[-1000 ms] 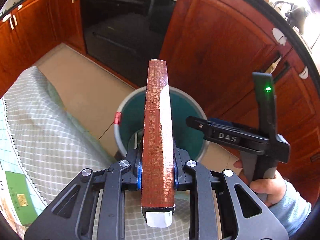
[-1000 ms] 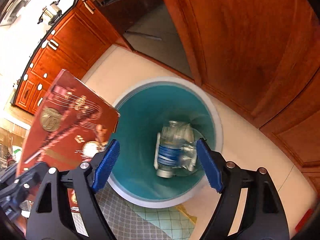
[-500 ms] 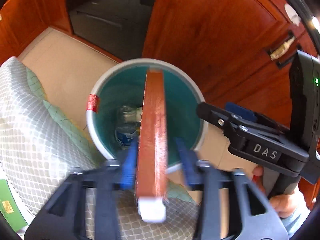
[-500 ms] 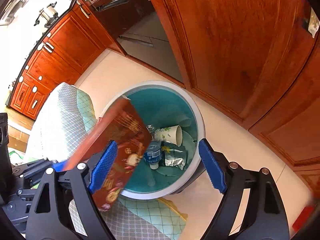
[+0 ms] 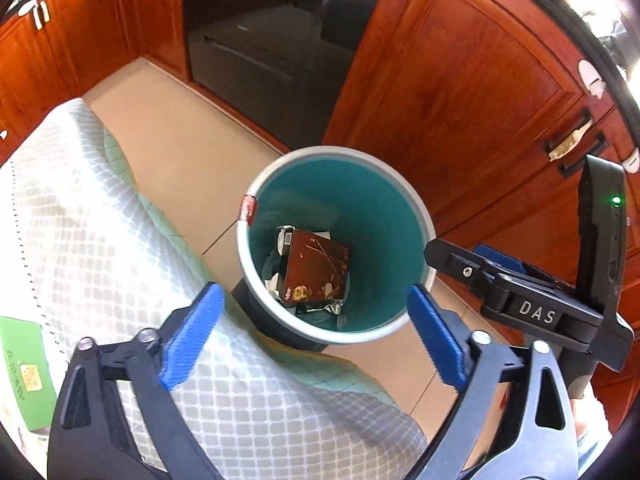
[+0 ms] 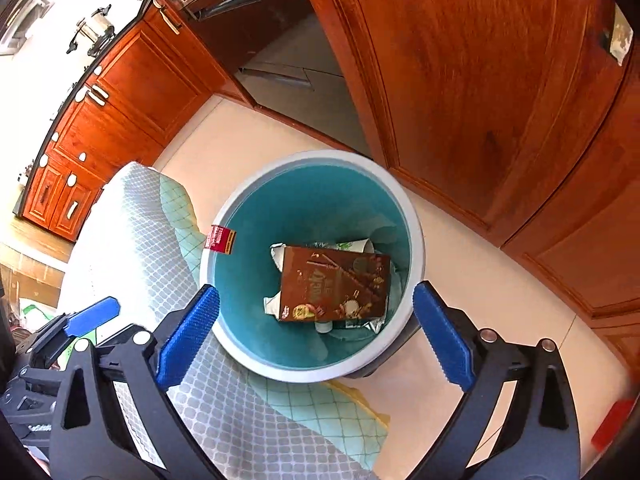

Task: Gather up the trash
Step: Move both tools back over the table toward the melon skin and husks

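So, going left to right: one green card (image 5: 24, 372) lies at the far left edge of the left wrist view, on one quilted white cloth (image 5: 100, 248) with a pale green checked edge. Next to that cloth, on the tiled floor, stands one round bin (image 5: 335, 334), white rim, teal inside, with one red sticker (image 5: 247, 209) on its left lip. One brown snack box (image 5: 318, 270) lies flat at the bottom of the bin on top of crumpled wrappers and a paper cup; I can't count the bits under it, they're mostly covered.

Two grippers in total. The left gripper (image 5: 312, 334) hangs above the bin's near rim, its jaws have just been opening and now stand wide apart with nothing between them. The right gripper (image 6: 316, 334) is over the bin too, also just spread wide, gripping nothing. It shows up at the right of the left view with one green light on.

Behind, reddish wood cabinets (image 6: 480, 80) and one dark oven door (image 5: 272, 32).
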